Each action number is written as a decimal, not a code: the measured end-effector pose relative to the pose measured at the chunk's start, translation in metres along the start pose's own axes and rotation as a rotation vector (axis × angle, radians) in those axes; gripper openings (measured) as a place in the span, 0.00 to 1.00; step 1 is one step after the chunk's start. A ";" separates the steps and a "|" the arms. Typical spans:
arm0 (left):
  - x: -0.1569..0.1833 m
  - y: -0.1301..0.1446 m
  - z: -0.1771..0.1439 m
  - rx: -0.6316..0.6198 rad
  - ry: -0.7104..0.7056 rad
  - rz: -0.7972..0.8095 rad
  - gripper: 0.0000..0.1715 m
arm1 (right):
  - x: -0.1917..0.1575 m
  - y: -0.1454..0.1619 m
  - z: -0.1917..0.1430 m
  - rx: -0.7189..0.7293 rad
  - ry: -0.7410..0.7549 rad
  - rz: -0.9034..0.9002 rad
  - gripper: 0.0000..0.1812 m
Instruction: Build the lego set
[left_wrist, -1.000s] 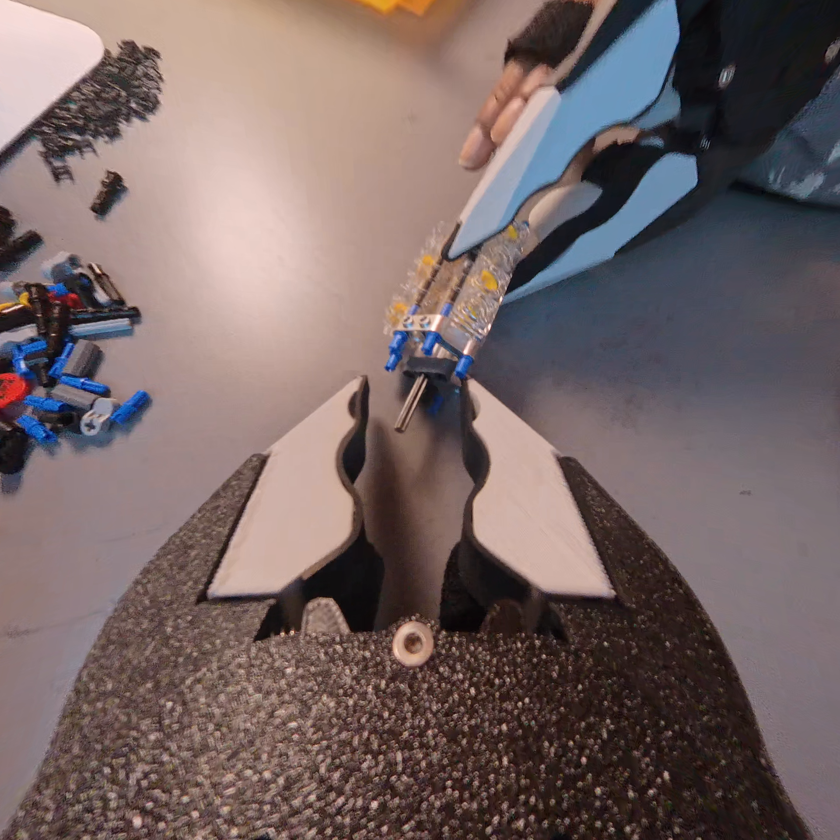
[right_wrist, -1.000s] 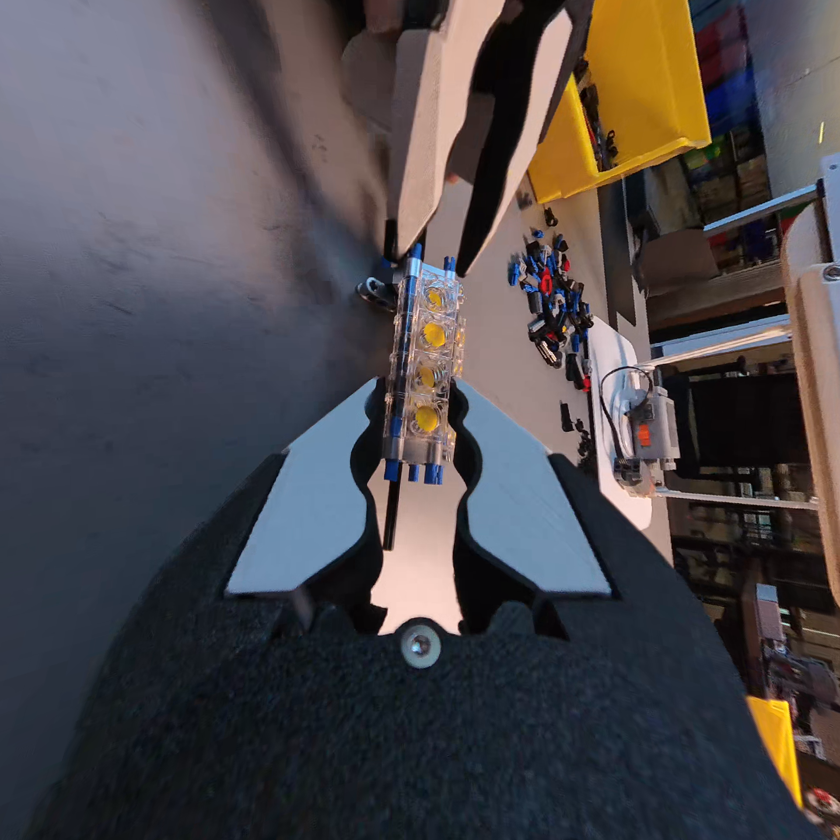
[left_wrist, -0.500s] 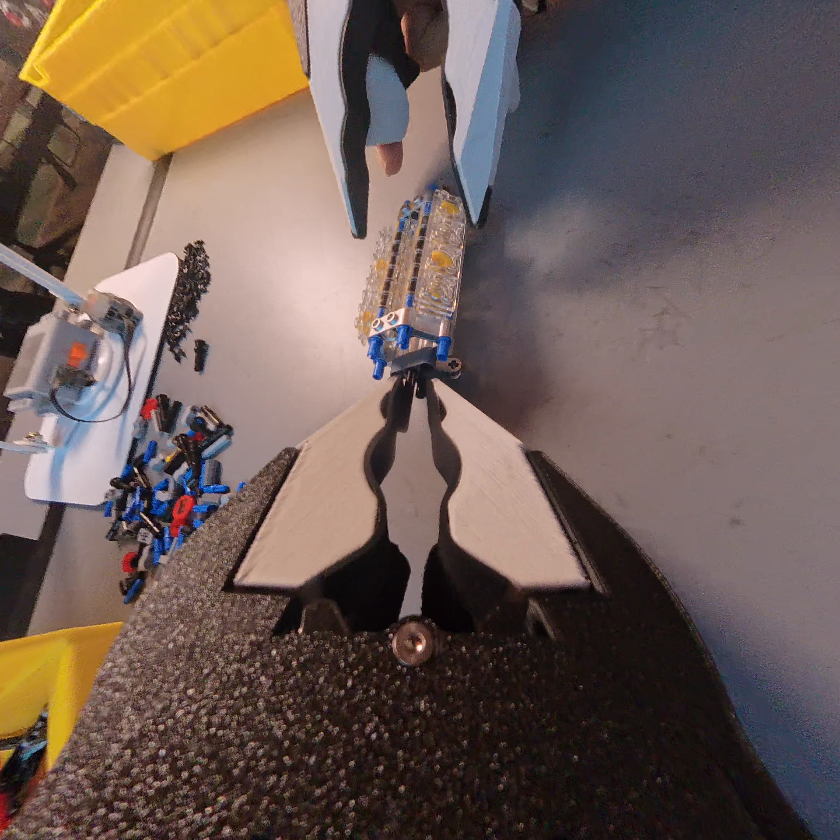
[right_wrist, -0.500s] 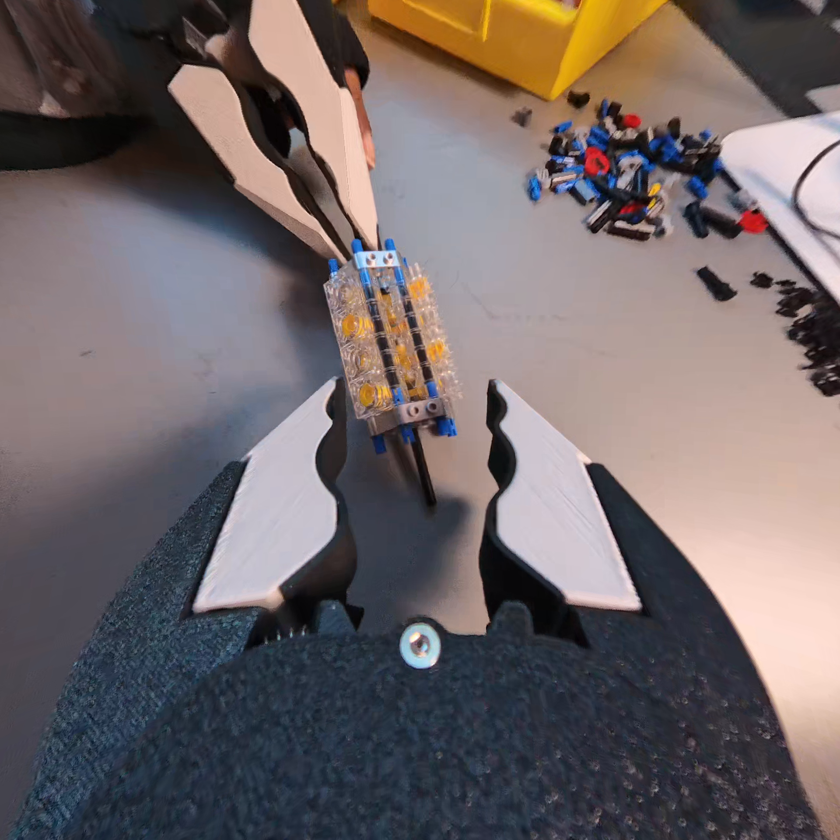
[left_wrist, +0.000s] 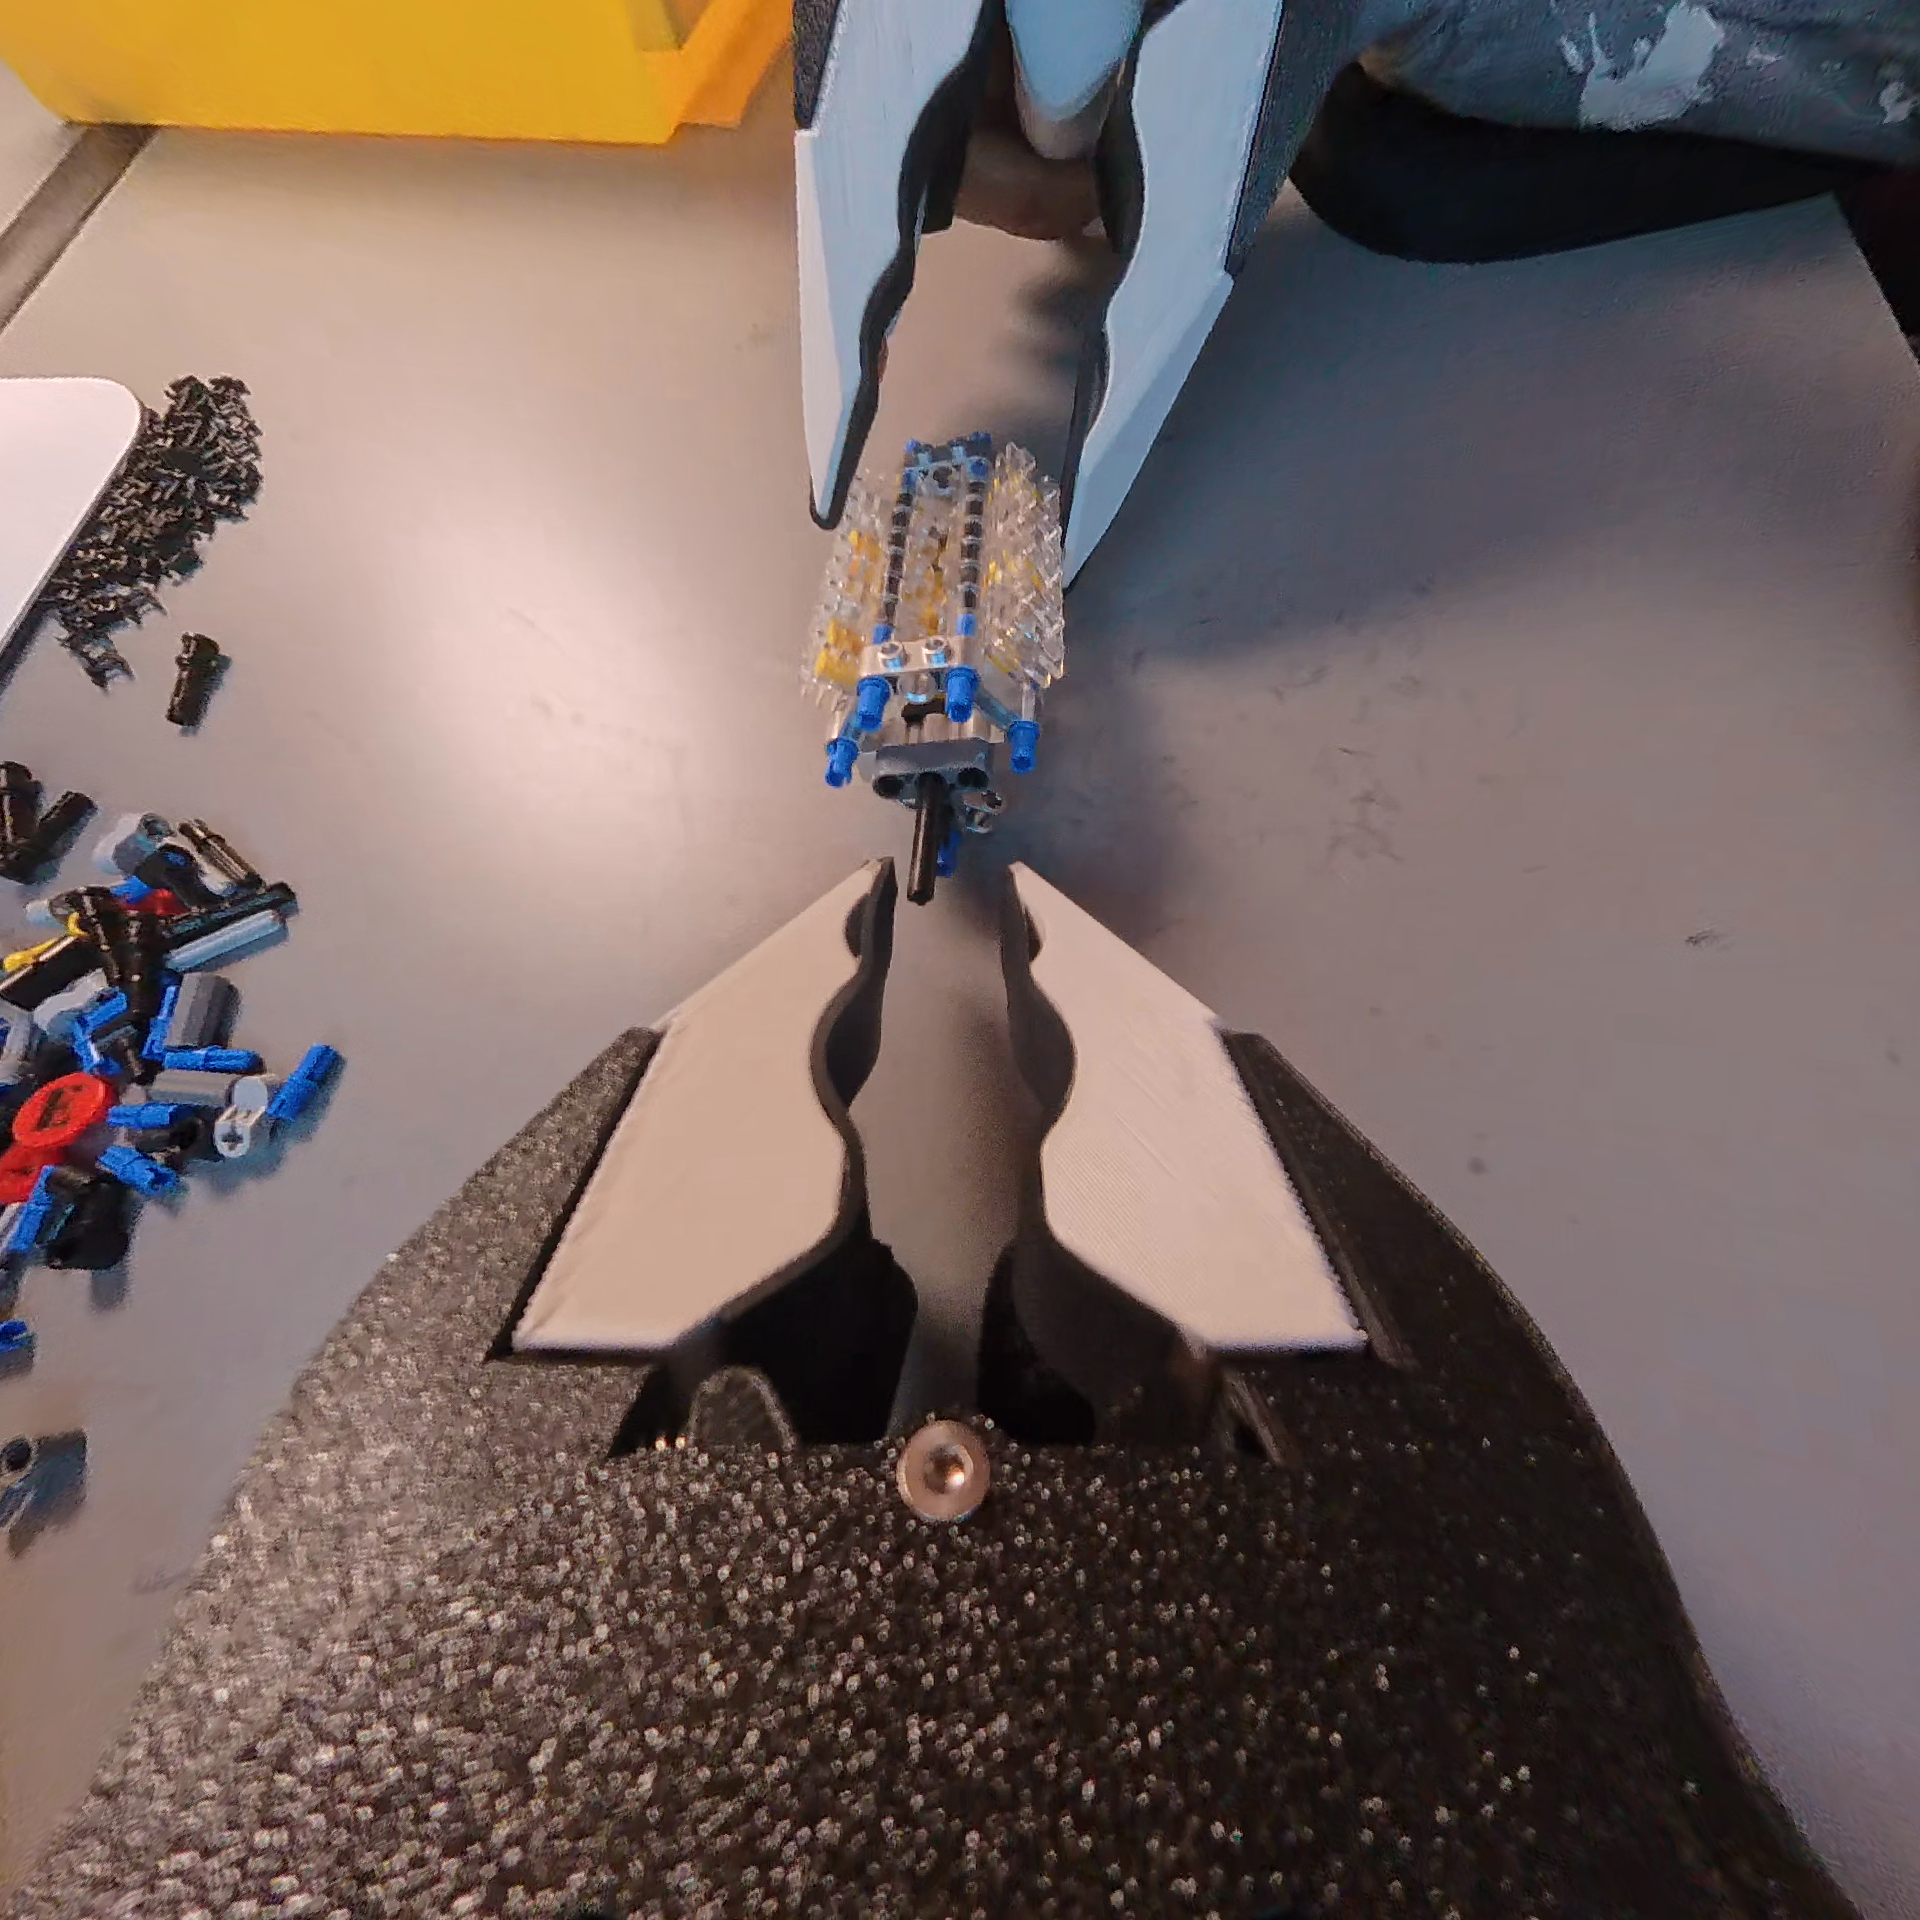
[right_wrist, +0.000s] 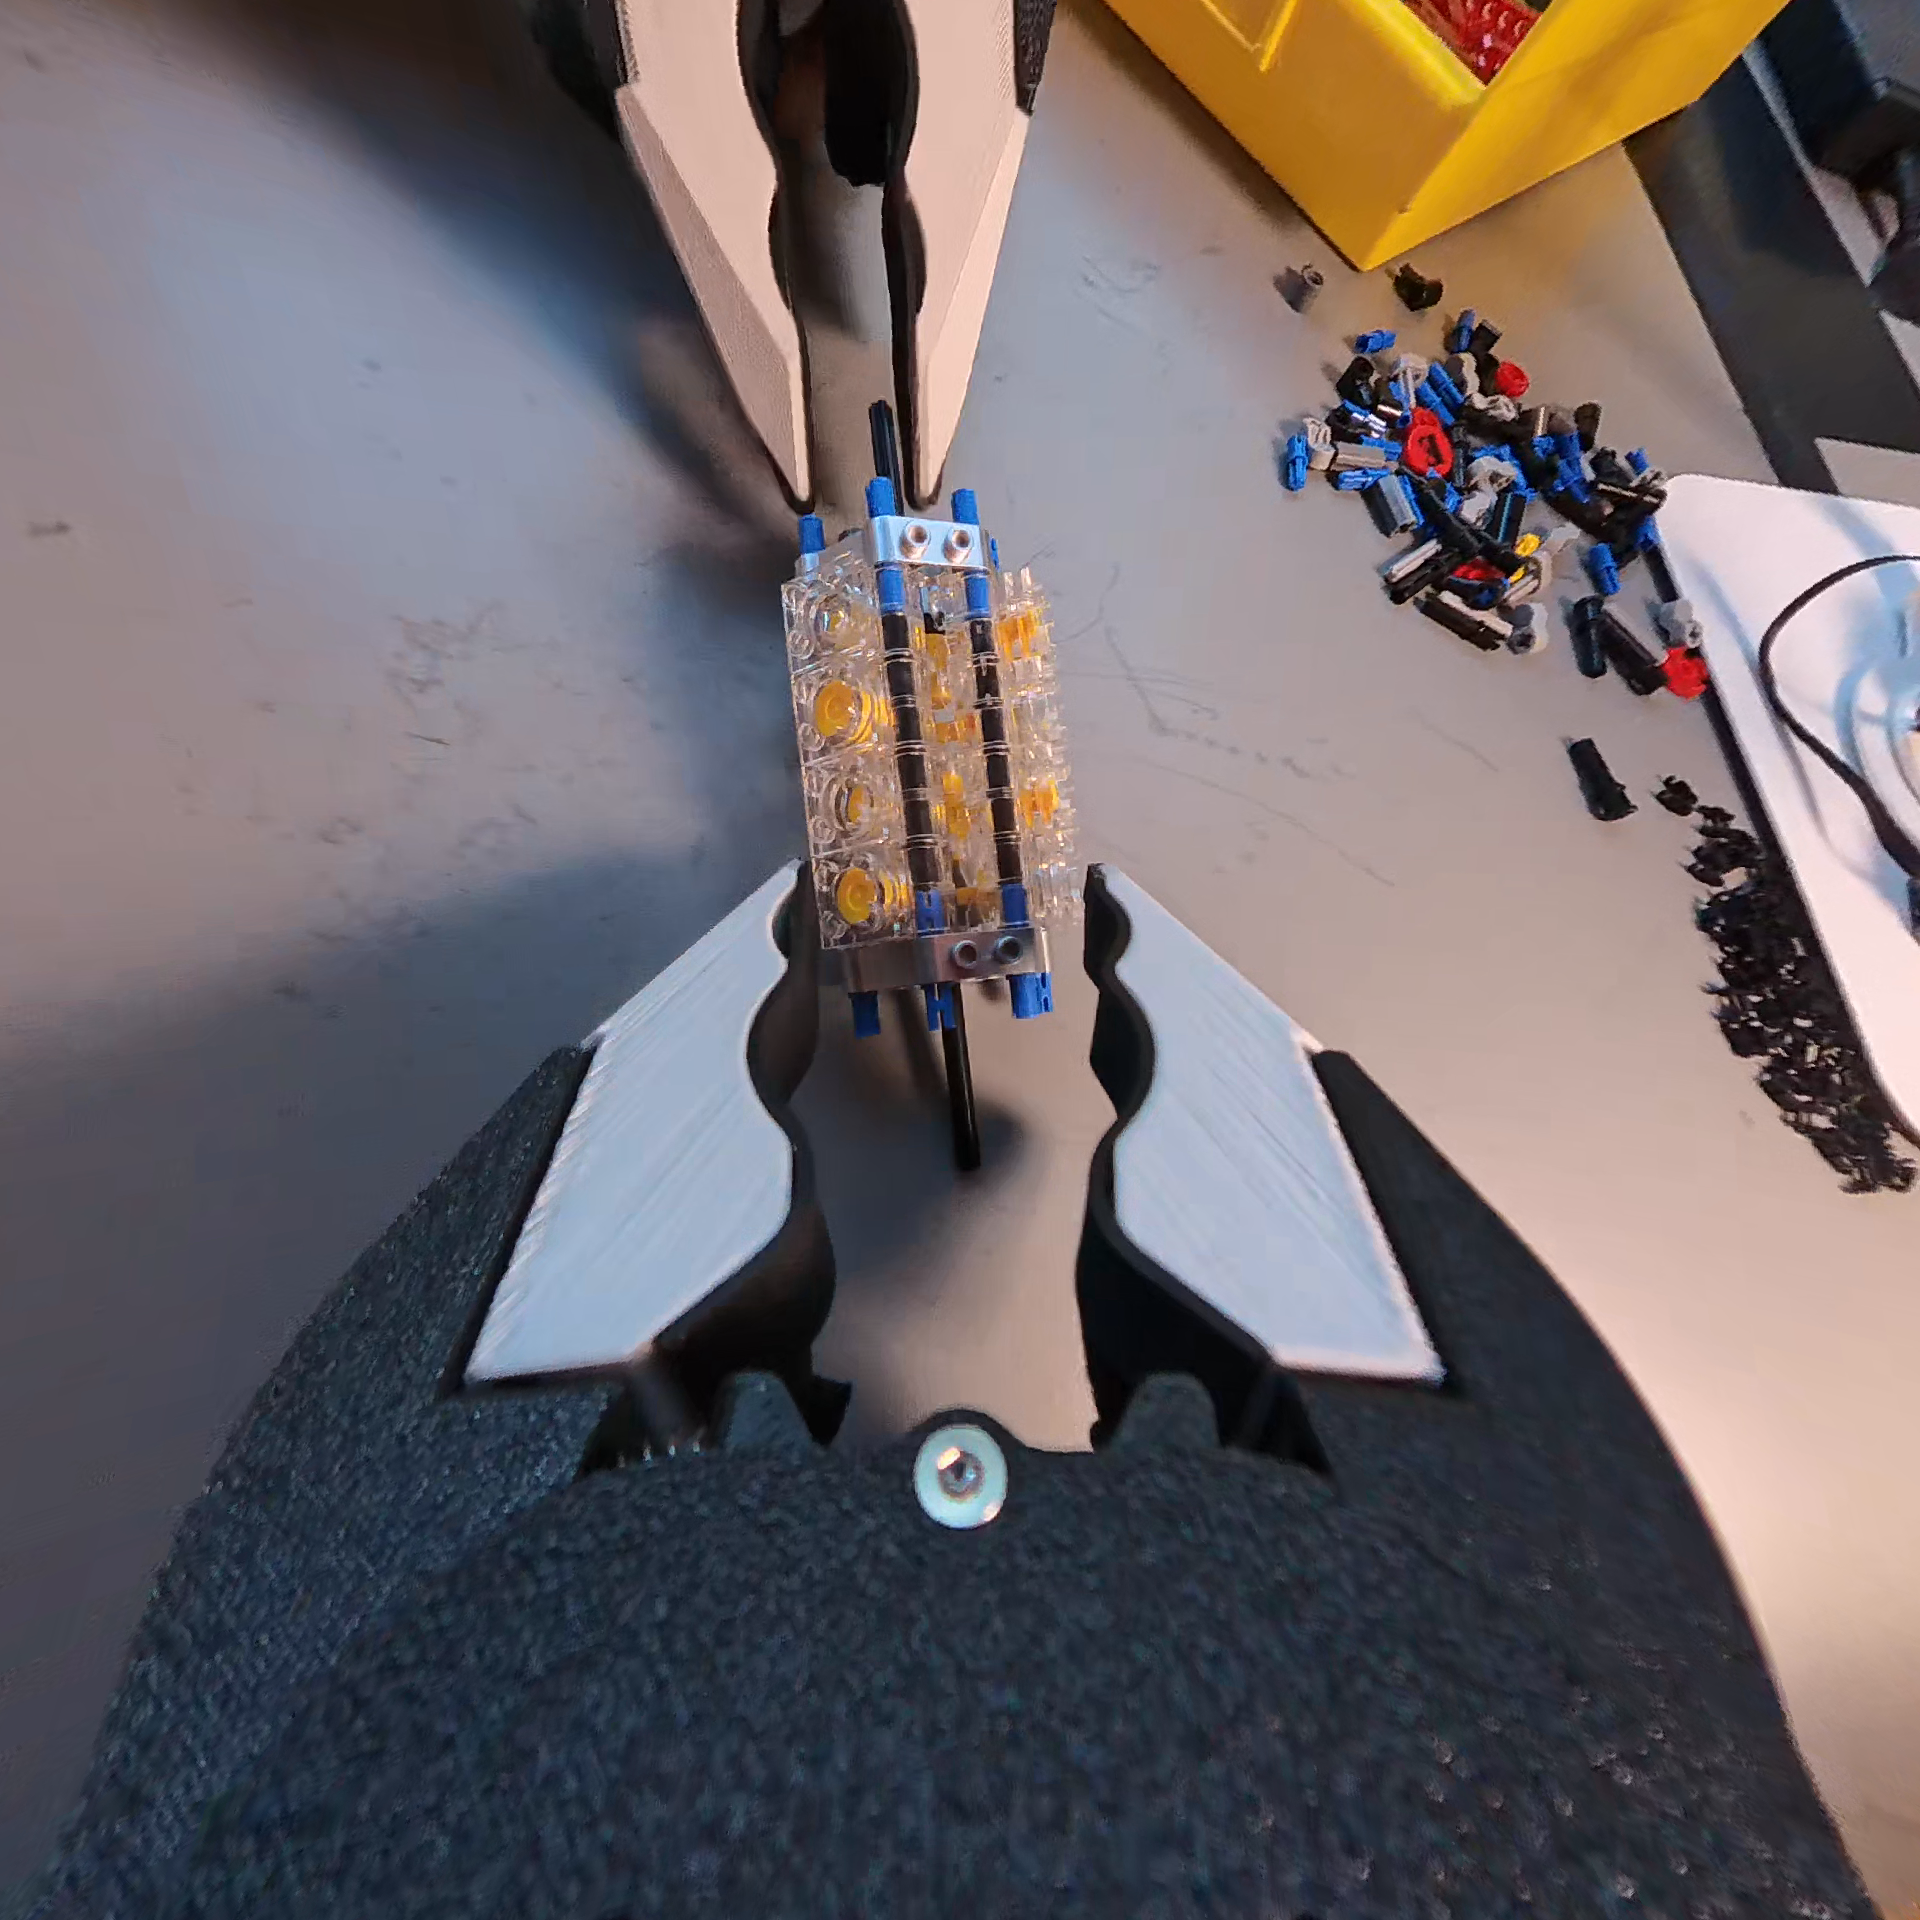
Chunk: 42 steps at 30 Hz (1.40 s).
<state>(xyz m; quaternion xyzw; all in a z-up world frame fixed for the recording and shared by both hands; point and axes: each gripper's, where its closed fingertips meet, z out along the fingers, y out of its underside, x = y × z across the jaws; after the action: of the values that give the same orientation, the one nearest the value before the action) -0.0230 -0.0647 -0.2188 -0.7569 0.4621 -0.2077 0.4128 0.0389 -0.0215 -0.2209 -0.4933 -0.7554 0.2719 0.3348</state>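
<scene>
The clear block (right_wrist: 930, 769) lies on the desk (right_wrist: 364, 675) lengthwise between both parted, empty grippers, right gripper (right_wrist: 940, 894) straddling one end, left gripper (left_wrist: 951, 881) just short of the black axle (left_wrist: 923, 844).

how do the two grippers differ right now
The left gripper has only a narrow gap between its fingers; the right gripper is spread much wider. The left points at the black axle tip without gripping it; the right straddles one end of the clear brick assembly. Both are open, facing each other.
</scene>
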 end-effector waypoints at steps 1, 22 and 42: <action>-0.001 -0.002 -0.001 0.009 -0.004 -0.005 0.10 | 0.000 0.001 0.000 -0.005 0.003 -0.004 0.27; -0.005 0.008 0.003 -0.051 -0.024 -0.037 0.03 | 0.016 0.020 -0.015 -0.020 0.020 0.179 0.27; -0.038 -0.017 -0.026 0.194 -0.078 -0.225 0.17 | 0.067 -0.018 -0.054 0.295 0.279 0.314 0.32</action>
<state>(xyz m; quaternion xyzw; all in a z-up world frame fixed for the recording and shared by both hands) -0.0508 -0.0390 -0.1873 -0.7679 0.3361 -0.2668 0.4755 0.0514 0.0390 -0.1579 -0.5832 -0.5681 0.3574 0.4576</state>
